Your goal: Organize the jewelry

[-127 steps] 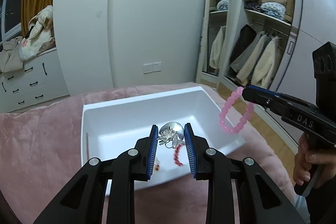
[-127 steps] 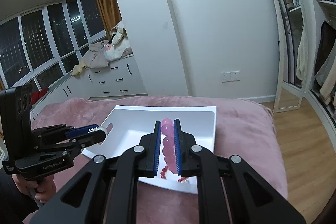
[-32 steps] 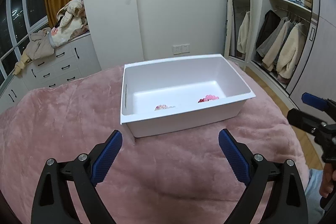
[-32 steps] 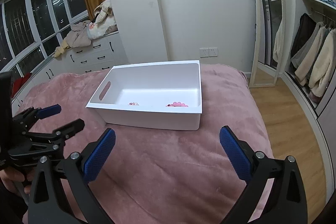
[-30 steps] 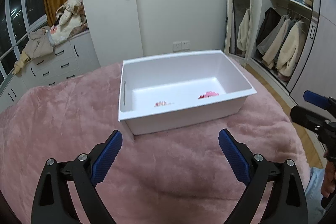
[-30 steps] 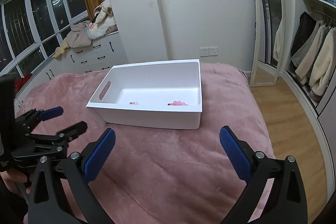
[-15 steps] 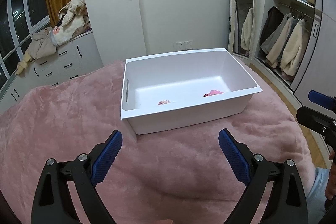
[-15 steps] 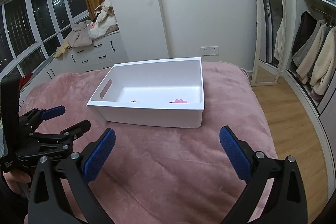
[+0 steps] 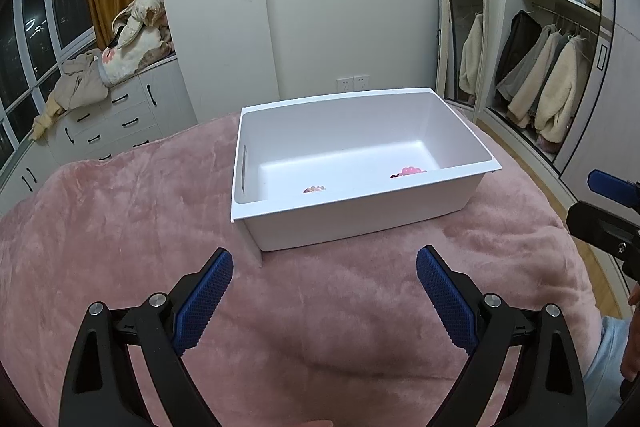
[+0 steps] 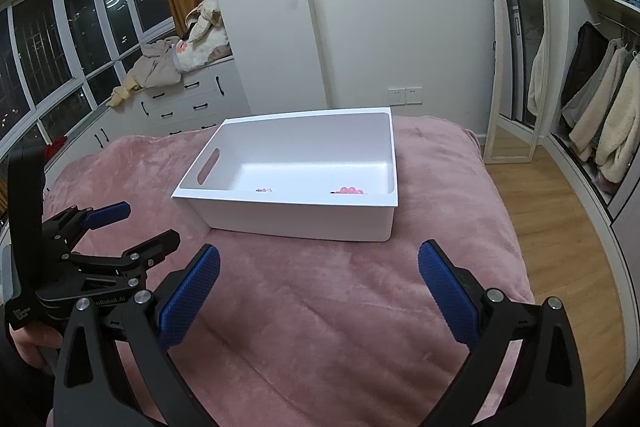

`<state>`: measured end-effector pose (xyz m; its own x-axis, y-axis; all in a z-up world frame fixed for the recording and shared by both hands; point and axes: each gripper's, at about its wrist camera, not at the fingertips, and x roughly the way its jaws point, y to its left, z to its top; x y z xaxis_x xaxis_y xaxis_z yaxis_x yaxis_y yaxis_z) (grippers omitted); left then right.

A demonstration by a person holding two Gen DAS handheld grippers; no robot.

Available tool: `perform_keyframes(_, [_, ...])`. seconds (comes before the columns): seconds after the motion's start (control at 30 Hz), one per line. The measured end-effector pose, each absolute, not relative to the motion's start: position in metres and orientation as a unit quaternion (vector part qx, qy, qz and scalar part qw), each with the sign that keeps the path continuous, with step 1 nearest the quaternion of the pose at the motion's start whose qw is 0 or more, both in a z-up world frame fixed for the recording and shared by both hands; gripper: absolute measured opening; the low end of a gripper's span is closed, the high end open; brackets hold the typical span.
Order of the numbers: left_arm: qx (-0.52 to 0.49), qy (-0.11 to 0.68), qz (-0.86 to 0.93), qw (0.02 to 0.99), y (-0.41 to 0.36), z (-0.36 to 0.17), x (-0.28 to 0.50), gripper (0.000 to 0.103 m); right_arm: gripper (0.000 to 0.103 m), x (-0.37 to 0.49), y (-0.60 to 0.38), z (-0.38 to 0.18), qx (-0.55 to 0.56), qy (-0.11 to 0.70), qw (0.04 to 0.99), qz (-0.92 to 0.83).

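The left gripper (image 9: pixel 324 293) has its two blue fingers (image 9: pixel 202 297) spread wide apart, and nothing is between them. It hangs over the pink fuzzy blanket (image 9: pixel 120 227), near the front edge of the bed. The right gripper (image 10: pixel 318 293) is the same: its blue fingers (image 10: pixel 448 297) are spread wide with nothing in them, and it hangs over the blanket too. From the right wrist camera you can see the left gripper off to the side, held in a hand (image 10: pixel 28 343) low at the left. From the left wrist camera, the tip of the right gripper pokes in at the right edge. A little way past both grippers sits a white plastic bin (image 9: pixel 360 215) in the middle of the bed, well apart from the fingers. It has a long slot handle (image 10: pixel 209 166) cut into its left wall. Inside, on the bottom by the front wall, lies a pink bead bracelet (image 9: pixel 410 171) near the right corner. A smaller pile of jewelry (image 9: pixel 314 189) lies more to the left, apart from the pink beads; it is too small to tell what it is. Behind the bed there is a white dresser (image 10: pixel 188 103) with clothes piled on top, a tall mirror (image 10: pixel 516 39), and coats (image 9: pixel 556 87) hanging in an open closet.
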<state>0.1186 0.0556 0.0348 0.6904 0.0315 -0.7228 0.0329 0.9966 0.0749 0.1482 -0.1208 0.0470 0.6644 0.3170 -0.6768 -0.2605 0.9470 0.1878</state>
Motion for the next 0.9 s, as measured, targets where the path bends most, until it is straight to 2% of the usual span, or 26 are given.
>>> perform_keyframes(0.9, [0.053, 0.386, -0.009, 0.921, 0.0511, 0.0393, 0.1178, 0.094, 0.098, 0.147, -0.1236, 0.0466, 0.045, 0.377, 0.911, 0.161])
